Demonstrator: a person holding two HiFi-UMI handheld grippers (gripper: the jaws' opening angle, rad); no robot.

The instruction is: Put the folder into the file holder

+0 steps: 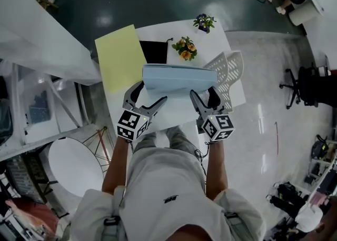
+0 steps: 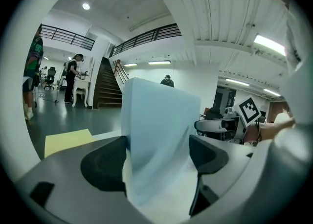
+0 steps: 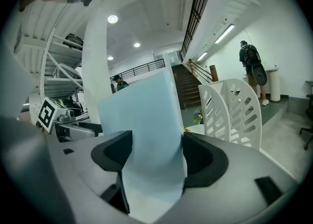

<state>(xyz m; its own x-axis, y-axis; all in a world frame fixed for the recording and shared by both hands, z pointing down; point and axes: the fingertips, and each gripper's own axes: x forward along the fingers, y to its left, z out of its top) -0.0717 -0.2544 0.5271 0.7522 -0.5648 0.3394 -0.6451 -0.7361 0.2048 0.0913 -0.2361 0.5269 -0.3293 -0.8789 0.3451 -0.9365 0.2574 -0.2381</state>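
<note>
Holding the pale blue folder (image 1: pixel 179 78) over the table (image 1: pixel 163 32), the left gripper (image 1: pixel 149 93) and right gripper (image 1: pixel 203 93) have their jaws clamped on its near edge, just beside the white file holder (image 1: pixel 229 71).

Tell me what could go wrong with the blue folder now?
1. The left gripper and right gripper pinch the folder only by its near edge, so it might sag or slip.
2. The orange flowers stand just beyond it; swinging toward the holder could knock them over.
3. The holder sits by the table's right edge and might get pushed off.
</note>
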